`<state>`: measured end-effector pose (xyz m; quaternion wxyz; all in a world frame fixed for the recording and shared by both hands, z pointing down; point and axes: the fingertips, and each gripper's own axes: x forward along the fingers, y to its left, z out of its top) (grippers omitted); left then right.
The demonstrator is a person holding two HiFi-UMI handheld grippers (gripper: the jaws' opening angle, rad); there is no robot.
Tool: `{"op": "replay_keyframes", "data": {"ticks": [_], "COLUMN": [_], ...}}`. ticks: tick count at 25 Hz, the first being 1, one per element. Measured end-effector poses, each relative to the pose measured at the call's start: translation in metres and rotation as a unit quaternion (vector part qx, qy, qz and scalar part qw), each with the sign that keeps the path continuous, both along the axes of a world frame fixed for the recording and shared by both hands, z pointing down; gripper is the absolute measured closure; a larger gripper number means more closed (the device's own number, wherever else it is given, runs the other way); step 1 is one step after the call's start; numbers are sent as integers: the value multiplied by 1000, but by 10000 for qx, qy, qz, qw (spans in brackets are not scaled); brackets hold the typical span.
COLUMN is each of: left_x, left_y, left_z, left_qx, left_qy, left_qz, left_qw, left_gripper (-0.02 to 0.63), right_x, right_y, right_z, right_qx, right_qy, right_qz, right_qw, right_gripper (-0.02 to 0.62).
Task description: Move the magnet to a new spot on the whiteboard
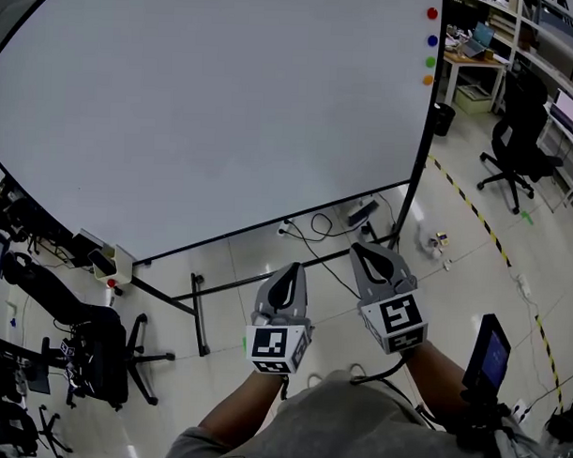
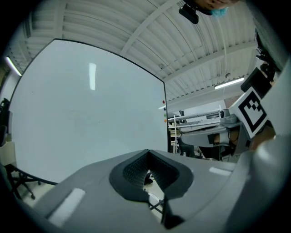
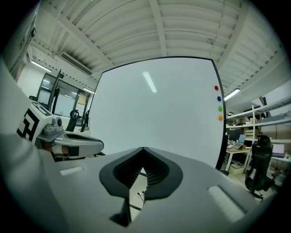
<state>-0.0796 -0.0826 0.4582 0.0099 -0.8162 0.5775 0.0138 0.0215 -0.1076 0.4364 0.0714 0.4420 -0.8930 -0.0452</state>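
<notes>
We hold both grippers low, well apart from the whiteboard (image 1: 225, 109). The left gripper (image 1: 287, 273) has its fingers pressed together with nothing between them. The right gripper (image 3: 142, 157) is the same: fingers together, empty.

The magnets sit in a column by the board's upper right edge: the red magnet (image 1: 432, 12) on top, then the blue magnet (image 1: 432, 40), the green magnet (image 1: 430, 61) and the orange magnet (image 1: 428, 80). We cannot tell which one is meant.

We judge each to be a small, light, rigid disc with a smooth, likely slippery rim, clinging to the board by its own pull. We would take it across the rim from opposite sides, fingers close to the board face. We expect it to slide or tip loose more readily than pull straight off.
</notes>
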Motion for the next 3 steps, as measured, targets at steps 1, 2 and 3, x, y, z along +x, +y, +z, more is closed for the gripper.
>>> {"op": "replay_keyframes", "data": {"ticks": [1,2,3], "left_x": [-2,-4,-6], "left_y": [0,1,2], "left_z": [1,2,2], "left_qx": [-7,-15,-24], "left_qy": [8,16,25], "left_qz": [-20,-41,-63], "left_qw": [10000,10000,10000], "left_gripper": [604,604,604], "right_x": [0,0,0], "right_y": [-1,-2,-3], "right_z": [0,0,0], "right_qx": [36,69,99], "right_qy": [39,77,114], "right_qz": [-6,-12,-20], "right_qw": [10000,9999,9999], "right_gripper": [589,589,589]}}
